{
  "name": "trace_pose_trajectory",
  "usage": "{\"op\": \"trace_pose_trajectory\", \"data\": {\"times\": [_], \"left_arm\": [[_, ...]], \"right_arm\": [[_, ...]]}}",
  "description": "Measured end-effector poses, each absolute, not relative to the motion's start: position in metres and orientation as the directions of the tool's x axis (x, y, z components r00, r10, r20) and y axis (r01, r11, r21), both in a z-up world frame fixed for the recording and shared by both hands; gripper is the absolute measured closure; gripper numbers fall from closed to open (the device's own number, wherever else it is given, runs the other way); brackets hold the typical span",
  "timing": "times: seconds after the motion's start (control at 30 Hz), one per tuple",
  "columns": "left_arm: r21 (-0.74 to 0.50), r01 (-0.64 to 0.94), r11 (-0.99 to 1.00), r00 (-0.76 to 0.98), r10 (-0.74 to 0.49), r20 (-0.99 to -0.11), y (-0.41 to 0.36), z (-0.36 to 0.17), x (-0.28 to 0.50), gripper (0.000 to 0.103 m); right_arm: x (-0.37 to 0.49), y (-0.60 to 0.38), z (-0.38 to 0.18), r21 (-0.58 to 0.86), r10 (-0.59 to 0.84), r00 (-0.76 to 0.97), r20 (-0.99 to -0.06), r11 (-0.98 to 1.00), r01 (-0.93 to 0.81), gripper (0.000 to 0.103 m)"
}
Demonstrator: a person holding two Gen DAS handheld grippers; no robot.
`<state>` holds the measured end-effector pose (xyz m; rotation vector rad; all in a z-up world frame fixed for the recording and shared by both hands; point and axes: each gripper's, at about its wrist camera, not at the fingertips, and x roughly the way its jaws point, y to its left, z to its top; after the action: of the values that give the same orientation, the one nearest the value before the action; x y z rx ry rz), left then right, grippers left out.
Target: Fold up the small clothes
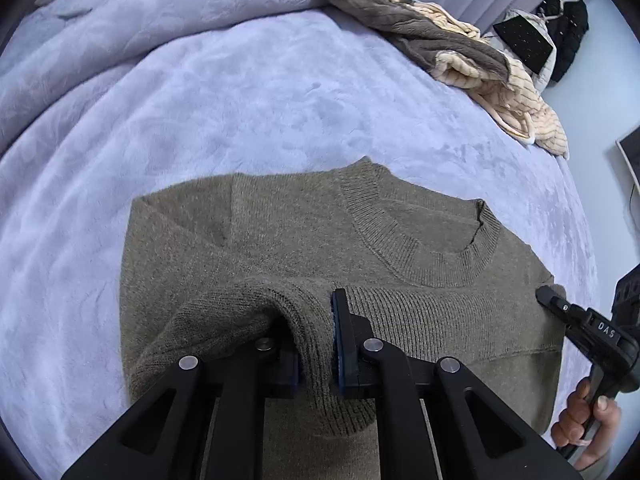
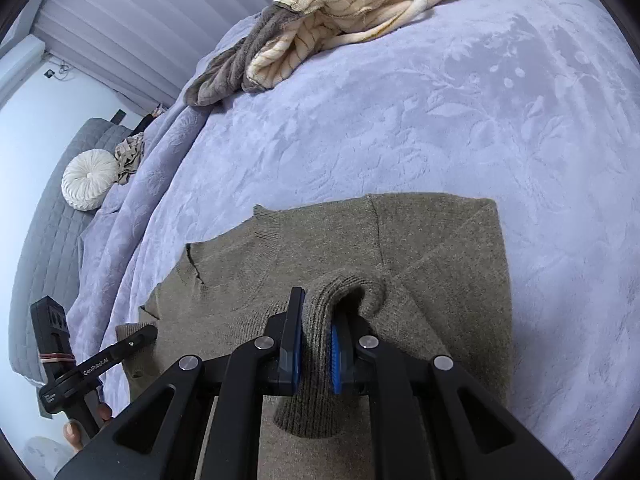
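An olive-brown knit sweater (image 1: 304, 232) lies flat on the lilac bedspread (image 1: 240, 92), collar (image 1: 424, 248) away from me, sleeves folded in. My left gripper (image 1: 314, 344) is shut on the sweater's ribbed hem, lifted in a fold over the body. My right gripper (image 2: 316, 356) is shut on the ribbed hem too, and the sweater (image 2: 400, 240) spreads ahead of it. In the left wrist view the right gripper (image 1: 548, 294) reaches in at the sweater's right edge. In the right wrist view the left gripper (image 2: 148, 332) shows at the sweater's left edge.
A heap of grey and cream striped fleece clothes (image 1: 460, 52) lies at the far side of the bed, also in the right wrist view (image 2: 320, 28). A round white cushion (image 2: 90, 180) and a crumpled beige garment (image 2: 130, 156) lie near the grey headboard. Curtains hang behind.
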<state>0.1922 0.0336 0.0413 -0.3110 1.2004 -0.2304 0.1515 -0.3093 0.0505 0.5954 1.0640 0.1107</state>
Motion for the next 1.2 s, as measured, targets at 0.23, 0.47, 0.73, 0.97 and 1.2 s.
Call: {"op": "trace_pose_trajectory", "data": {"times": [0.23,0.47,0.73,0.97,1.2], "left_arm": [[-0.502,-0.016,0.865,0.367,-0.462,-0.807,0.049,0.047,0.186,0.022],[-0.517,-0.022,0.856,0.417,-0.462,-0.783,0.071,0.068,0.172,0.022],[-0.442,0.054,0.895,0.404,-0.425,-0.81,0.065,0.075,0.147,0.022],[-0.296,0.334,0.895,0.334,-0.406,-0.851,0.004,0.069,0.122,0.022],[-0.277,0.305,0.911,0.294,-0.367,-0.883,-0.014,0.047,0.176,0.022]], "right_arm": [[0.156,-0.318,0.045,0.573,0.425,0.483,-0.766,0.791,0.212,0.084],[0.14,-0.328,0.072,0.597,0.42,0.554,-0.718,0.781,0.182,0.034],[0.113,-0.328,0.098,0.518,0.346,0.615,-0.708,0.847,0.119,0.033],[0.079,-0.271,0.102,0.237,0.326,0.558,-0.763,0.945,-0.227,0.033],[0.127,-0.225,0.069,0.086,0.282,0.454,-0.845,0.91,-0.406,0.033]]}}
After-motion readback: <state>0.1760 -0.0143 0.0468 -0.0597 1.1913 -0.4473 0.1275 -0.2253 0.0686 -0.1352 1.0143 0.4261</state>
